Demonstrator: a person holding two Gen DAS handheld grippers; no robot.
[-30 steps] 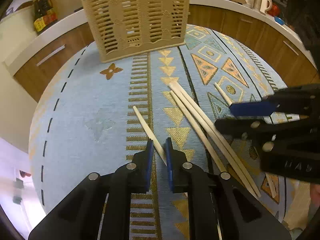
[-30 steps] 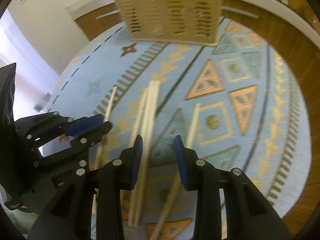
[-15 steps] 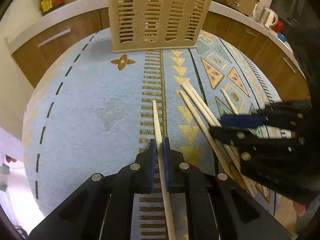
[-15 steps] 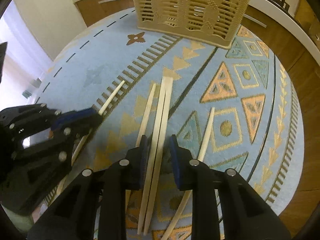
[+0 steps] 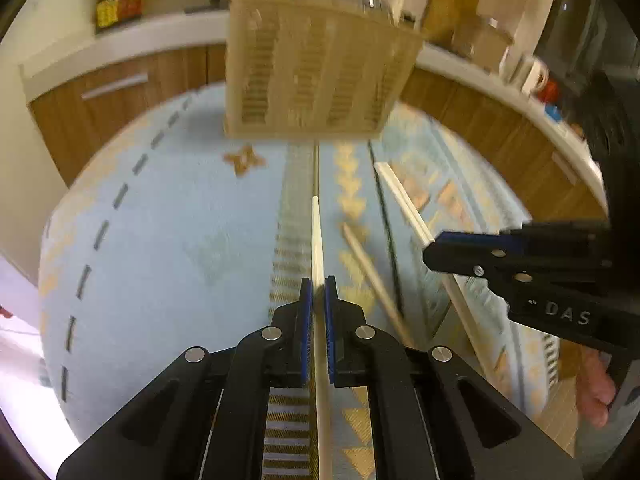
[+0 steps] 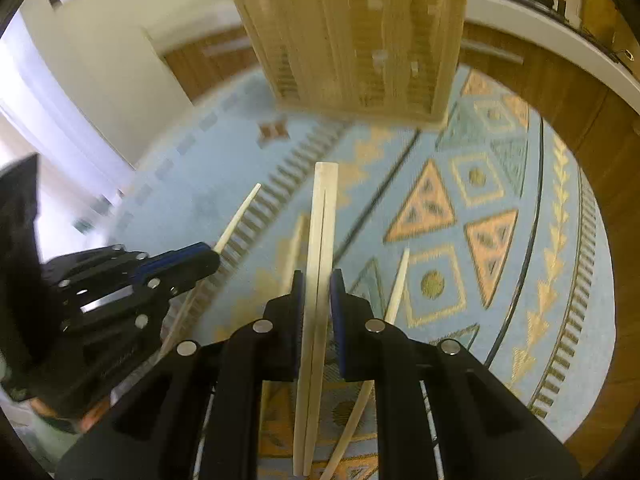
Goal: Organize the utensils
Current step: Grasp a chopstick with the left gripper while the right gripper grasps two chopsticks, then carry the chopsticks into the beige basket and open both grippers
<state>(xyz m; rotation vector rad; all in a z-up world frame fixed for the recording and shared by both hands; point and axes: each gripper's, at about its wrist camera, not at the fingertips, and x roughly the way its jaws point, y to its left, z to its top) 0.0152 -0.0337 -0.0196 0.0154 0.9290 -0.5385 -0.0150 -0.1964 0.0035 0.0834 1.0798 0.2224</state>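
My left gripper is shut on a single wooden chopstick that points toward the beige slotted utensil basket standing at the far end of the round table. My right gripper is shut on a pair of chopsticks held side by side and lifted off the cloth, also pointing at the basket. A loose chopstick lies on the blue patterned tablecloth between the two grippers, and another lies right of my right gripper.
The right gripper shows in the left wrist view, the left one in the right wrist view. Wooden cabinets with a white counter curve behind the table. A white mug and bottles stand on the counter.
Both grippers have closed on chopsticks and lifted them off the cloth. Both now point more toward the basket, which looks nearer and blurred from motion.
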